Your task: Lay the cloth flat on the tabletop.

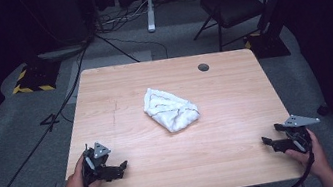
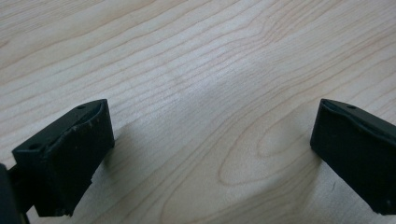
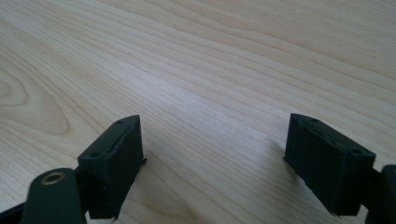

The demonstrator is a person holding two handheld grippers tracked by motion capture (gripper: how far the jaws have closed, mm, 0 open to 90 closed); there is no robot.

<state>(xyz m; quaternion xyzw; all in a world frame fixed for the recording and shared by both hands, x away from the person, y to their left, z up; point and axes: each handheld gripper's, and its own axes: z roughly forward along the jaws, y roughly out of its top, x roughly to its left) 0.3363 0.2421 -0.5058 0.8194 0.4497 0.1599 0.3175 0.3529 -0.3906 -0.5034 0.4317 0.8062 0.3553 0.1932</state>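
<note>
Both grippers, left (image 1: 124, 165) and right (image 1: 265, 140), sit wide open on the tabletop (image 1: 120, 101); guessing next they reach for the crumpled towel (image 1: 171, 108).

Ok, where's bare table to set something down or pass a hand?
Bare wood lies on all sides of the towel: the strip between left gripper and right gripper along the near edge, the left side, the right side, and the far edge apart from the hole. Both grippers are open and empty. Only the middle is taken.
</note>
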